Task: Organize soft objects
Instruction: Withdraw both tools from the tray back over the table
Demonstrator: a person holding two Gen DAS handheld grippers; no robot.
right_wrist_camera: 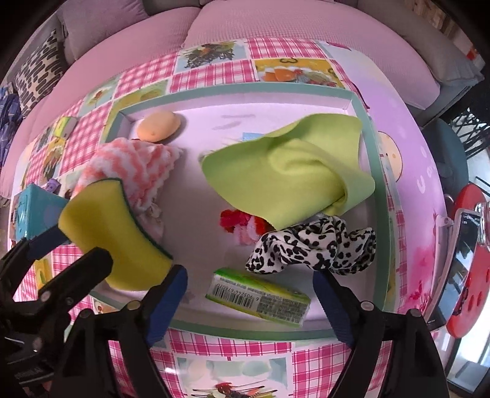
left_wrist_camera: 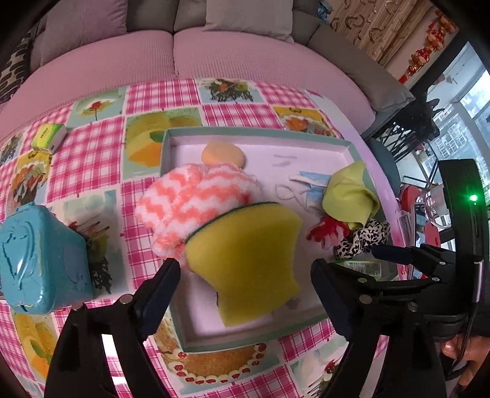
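Below, both hand-held grippers gape empty: left [left_wrist_camera: 245,269] over spongy yellow sponge [left_wrist_camera: 245,260], right [right_wrist_camera: 251,281] above glossy tissue packet [right_wrist_camera: 260,300].

A home living room — a pink-covered sofa [left_wrist_camera: 171,58] with grey cushions [left_wrist_camera: 248,13] sits just behind the checked-cloth bench [left_wrist_camera: 88,153] — red ornaments [left_wrist_camera: 428,46] hang beside it.

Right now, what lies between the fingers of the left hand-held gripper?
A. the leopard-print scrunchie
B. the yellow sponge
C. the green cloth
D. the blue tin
B: in the left wrist view the yellow sponge sits between the spread fingers of the left hand-held gripper, over the tray.
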